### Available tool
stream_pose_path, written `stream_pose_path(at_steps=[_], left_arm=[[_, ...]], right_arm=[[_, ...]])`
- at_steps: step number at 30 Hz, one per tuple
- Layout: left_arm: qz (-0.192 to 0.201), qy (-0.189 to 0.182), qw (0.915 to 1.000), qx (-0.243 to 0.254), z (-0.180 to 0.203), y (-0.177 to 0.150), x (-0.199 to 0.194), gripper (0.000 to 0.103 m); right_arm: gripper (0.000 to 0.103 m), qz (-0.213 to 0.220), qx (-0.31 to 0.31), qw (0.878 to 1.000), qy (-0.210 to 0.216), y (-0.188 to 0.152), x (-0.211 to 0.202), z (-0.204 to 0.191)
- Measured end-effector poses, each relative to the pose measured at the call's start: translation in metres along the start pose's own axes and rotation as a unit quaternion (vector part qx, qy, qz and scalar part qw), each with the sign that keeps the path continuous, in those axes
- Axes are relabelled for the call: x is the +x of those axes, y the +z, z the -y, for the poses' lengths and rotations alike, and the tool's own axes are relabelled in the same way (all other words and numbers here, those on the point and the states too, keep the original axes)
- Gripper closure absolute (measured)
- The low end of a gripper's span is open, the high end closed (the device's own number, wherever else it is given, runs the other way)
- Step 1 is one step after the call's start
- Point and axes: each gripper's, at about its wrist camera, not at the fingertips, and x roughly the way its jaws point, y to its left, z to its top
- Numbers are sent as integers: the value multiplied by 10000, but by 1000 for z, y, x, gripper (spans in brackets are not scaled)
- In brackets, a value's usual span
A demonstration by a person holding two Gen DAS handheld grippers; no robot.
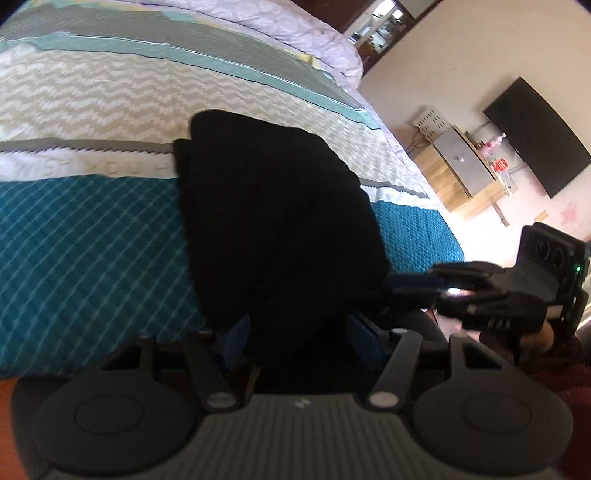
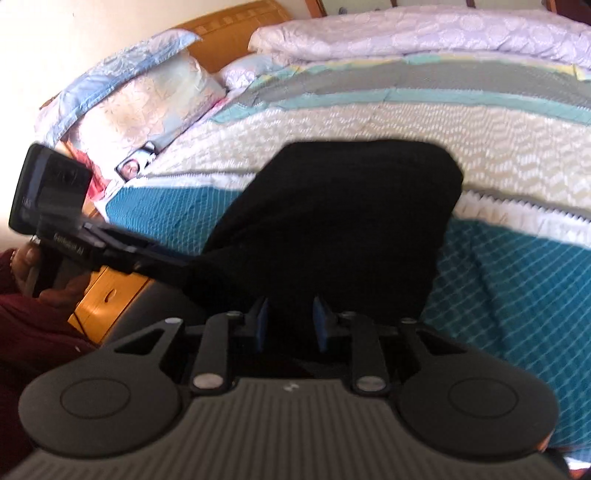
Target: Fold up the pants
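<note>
Here the black pants (image 1: 273, 221) lie folded on the bedspread (image 1: 92, 229) at the bed's near edge, long axis running from that edge toward the far side. The left gripper (image 1: 299, 328) and right gripper (image 2: 291, 321) each straddle the near end of the cloth; whether the blue pads press it cannot be told. Beyond lie bare bedspread, a rolled quilt (image 2: 424, 33) and pillow (image 2: 140, 92); a wall television (image 1: 535, 140) hangs past the bed's end.
</note>
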Motion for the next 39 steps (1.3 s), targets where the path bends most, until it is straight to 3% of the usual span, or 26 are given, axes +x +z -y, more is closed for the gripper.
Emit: stream_pose_path(at_steps=[5,10,16,19,21,25,31,34,37,39], left_arm=[[885,-458,9948,-198,3,13,-33,34],[1530,-914,9815,-693,1,40,-24,33],[1216,-906,9778,-1448,-30,48,12,33],[1067,-618,9801,-1554,-43,40,23,34],[988,-614,9802,-1603,-51,33,28,37],[1094,-754,9764,-1701,-58,28,25,37],[1098,-846,9783,-1543,-47,26,15,36],[1080,-954,9817,-1245,-34,21,8,34],[915,-555,9899,-935,-27,13,14,34],[793,-299,9926,-866,-27,10,22,35]], right_arm=[[71,736,493,9959,192,13,-11,4],[71,823,823,9931,174,21,16,0],[74,30,715,9961,522,22,54,-12],[74,-586,225,9967,511,12,56,-20],[74,-778,288,9947,602,5,49,-16],[72,-625,235,9956,658,7,22,-18],[72,246,391,9977,505,31,-10,-9],[72,78,434,9985,333,28,3,-1],[73,-336,474,9983,-73,12,28,10],[73,-265,758,9967,72,8,29,16]])
